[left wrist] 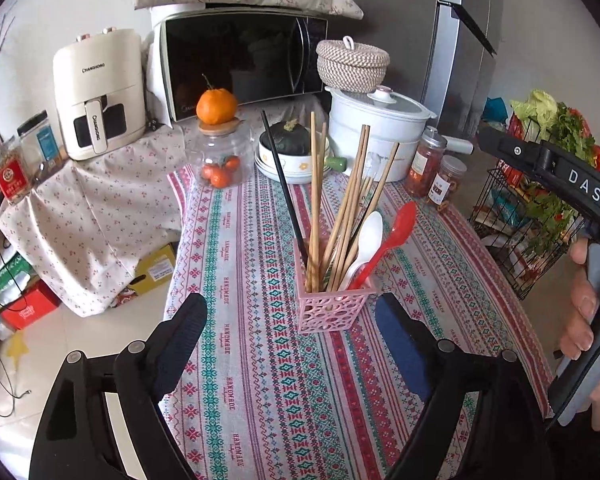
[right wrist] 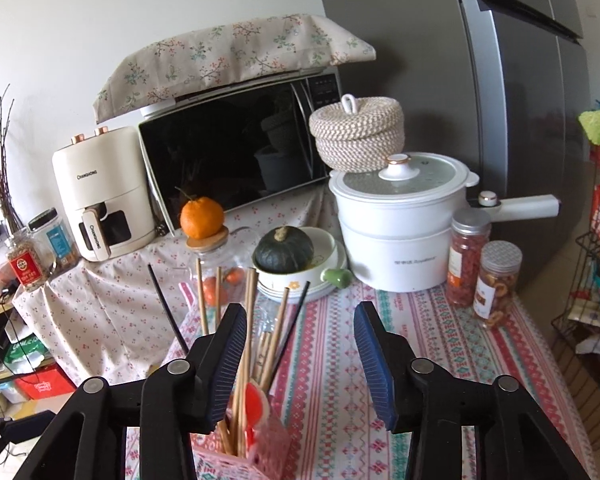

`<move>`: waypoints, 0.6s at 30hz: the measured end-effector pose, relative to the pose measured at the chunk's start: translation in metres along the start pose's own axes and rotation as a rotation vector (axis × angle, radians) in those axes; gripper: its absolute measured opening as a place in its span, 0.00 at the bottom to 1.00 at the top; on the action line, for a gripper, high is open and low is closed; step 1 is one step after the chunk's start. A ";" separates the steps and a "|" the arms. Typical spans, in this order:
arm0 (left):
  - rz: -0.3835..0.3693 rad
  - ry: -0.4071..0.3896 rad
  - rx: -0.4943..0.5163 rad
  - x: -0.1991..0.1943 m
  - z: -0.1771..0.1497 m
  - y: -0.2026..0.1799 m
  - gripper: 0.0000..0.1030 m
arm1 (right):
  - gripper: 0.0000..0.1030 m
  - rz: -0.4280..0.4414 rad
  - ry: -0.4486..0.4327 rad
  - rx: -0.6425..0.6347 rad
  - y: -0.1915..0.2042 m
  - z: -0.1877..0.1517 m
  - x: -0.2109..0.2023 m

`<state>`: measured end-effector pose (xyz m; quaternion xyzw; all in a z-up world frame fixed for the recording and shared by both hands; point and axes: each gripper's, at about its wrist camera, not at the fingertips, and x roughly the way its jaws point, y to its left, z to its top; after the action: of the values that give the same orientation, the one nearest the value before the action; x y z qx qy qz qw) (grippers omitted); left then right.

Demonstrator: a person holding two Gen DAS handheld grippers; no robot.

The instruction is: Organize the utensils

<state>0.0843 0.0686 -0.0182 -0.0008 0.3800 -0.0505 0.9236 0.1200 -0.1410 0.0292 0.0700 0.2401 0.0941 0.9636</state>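
At the bottom of the left wrist view we see the left tool (left wrist: 290, 344) with its blue-padded fingers spread wide and nothing between them. Just beyond it, near the middle of the frame, the pink holder (left wrist: 332, 306) stands upright on the bench, whose striped cloth (left wrist: 252, 360) carries the woven word "HANDMADE" in repeated columns. Inside the holder we count wooden chopsticks (left wrist: 346, 208), a black chopstick (left wrist: 282, 184), a white spoon (left wrist: 368, 240) and a red spoon (left wrist: 398, 228), all leaning outward.

At the right edge of that frame, a hand grips the other device, whose black arm reads "DAS"; more letters may be cut off.

In the right wrist view the right tool (right wrist: 300, 354) is likewise spread apart and holds nothing; the holder sits at the lower left of the frame, partly behind the left finger.

Farther back we find a clear jar (left wrist: 220, 156) of small oranges with one orange (left wrist: 216, 106) on its lid, a dark squash (right wrist: 284, 250) in a bowl, two jars of snacks (right wrist: 482, 274) whose labels are too small to read, and a white pot (right wrist: 400, 224) with unreadable grey lettering.

In the upper left stands a cream air fryer (right wrist: 102, 190) marked "CHANGHONG" on body and handle, beside a microwave (right wrist: 236, 152) under a floral cover.
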 end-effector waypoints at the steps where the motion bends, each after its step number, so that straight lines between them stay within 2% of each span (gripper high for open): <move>1: 0.001 -0.014 -0.001 -0.006 0.000 -0.003 0.88 | 0.60 -0.014 0.014 -0.002 -0.005 0.000 -0.006; 5: 0.000 -0.050 0.010 -0.027 -0.001 -0.018 0.92 | 0.69 -0.053 0.085 -0.004 -0.021 -0.002 -0.030; 8: 0.014 -0.066 -0.005 -0.037 -0.002 -0.024 0.95 | 0.79 -0.061 0.119 -0.003 -0.029 -0.007 -0.046; 12: 0.078 -0.077 -0.021 -0.047 -0.003 -0.028 0.96 | 0.95 -0.108 0.148 -0.021 -0.035 -0.014 -0.063; 15: 0.116 -0.106 -0.026 -0.057 -0.005 -0.033 0.96 | 0.98 -0.158 0.153 -0.049 -0.034 -0.017 -0.072; 18: 0.114 -0.121 -0.036 -0.064 -0.005 -0.035 0.96 | 0.99 -0.202 0.160 -0.090 -0.030 -0.019 -0.076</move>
<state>0.0323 0.0399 0.0246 0.0013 0.3238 0.0090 0.9461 0.0497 -0.1852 0.0412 -0.0053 0.3178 0.0127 0.9481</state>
